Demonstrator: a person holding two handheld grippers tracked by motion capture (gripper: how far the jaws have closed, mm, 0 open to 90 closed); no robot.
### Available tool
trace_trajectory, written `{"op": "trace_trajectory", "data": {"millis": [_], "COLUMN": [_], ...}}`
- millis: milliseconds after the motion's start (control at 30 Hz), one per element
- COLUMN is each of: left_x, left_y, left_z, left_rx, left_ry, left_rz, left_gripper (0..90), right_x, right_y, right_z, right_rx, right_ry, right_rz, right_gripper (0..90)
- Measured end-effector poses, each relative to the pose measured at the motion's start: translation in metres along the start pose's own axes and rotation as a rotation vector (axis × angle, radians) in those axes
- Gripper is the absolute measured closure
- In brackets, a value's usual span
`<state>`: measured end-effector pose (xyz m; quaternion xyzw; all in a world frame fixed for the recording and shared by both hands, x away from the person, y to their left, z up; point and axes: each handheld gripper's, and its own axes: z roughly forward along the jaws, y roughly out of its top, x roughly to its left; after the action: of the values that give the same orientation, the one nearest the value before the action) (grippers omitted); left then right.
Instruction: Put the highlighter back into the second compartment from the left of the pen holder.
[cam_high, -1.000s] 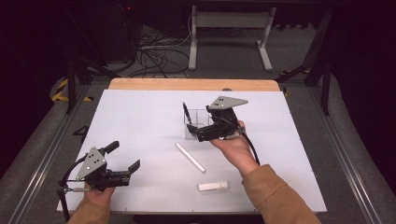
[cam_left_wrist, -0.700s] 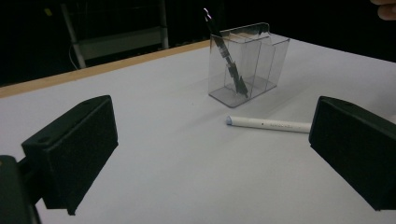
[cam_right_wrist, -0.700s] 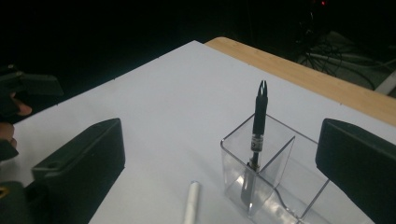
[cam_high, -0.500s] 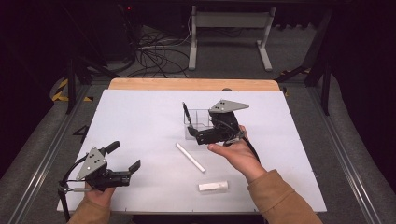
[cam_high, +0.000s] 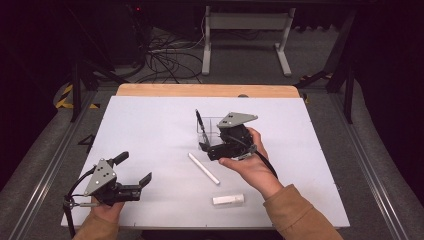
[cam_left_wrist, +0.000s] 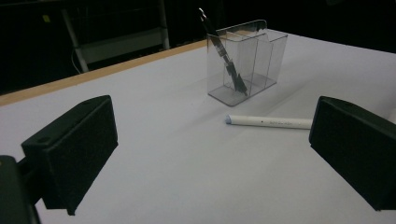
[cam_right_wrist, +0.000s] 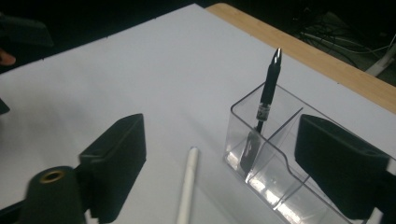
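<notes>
Left gripper (cam_high: 132, 172) sits low at the near-left corner of the white table (cam_high: 150, 125), jaws wide apart and empty. Mid-table lies the long white pen (cam_high: 203, 168) — flat, just beside the clear plastic two-compartment holder (cam_high: 207, 131), where a black pen (cam_high: 200, 122) leans. Right gripper (cam_high: 204, 148) hovers there, jaws just closing, nothing gripped — a short white marker (cam_high: 228, 199) lies nearer.

My right gripper (cam_high: 202, 140) is near the middle of the worktop (cam_high: 150, 120), right beside the clear box (cam_high: 209, 131). A pen (cam_high: 199, 122) stands tilted in the box's left part. Another pen (cam_high: 203, 168) lies just in front of the box. A short stick (cam_high: 228, 199) lies nearer to me. My left gripper (cam_high: 134, 169) is far off at the front left
</notes>
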<state>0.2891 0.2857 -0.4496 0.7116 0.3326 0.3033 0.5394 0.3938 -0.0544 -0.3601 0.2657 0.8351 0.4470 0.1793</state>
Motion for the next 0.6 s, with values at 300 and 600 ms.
{"op": "trace_trajectory", "data": {"millis": [300, 600], "left_x": [0.001, 0.001], "left_y": [-0.001, -0.001], "left_z": [0.000, 0.000], "left_rx": [-0.003, -0.002], "left_ry": [-0.003, -0.004], "left_rz": [-0.011, -0.013], "left_gripper": [1.9, 1.9], "right_x": [0.012, 0.022], "right_y": [0.001, -0.001], "right_z": [0.022, 0.043], "right_rx": [0.233, 0.330], "right_ry": [0.051, 0.014], "right_rz": [-0.017, -0.014], "right_gripper": [36.0, 40.3]}}
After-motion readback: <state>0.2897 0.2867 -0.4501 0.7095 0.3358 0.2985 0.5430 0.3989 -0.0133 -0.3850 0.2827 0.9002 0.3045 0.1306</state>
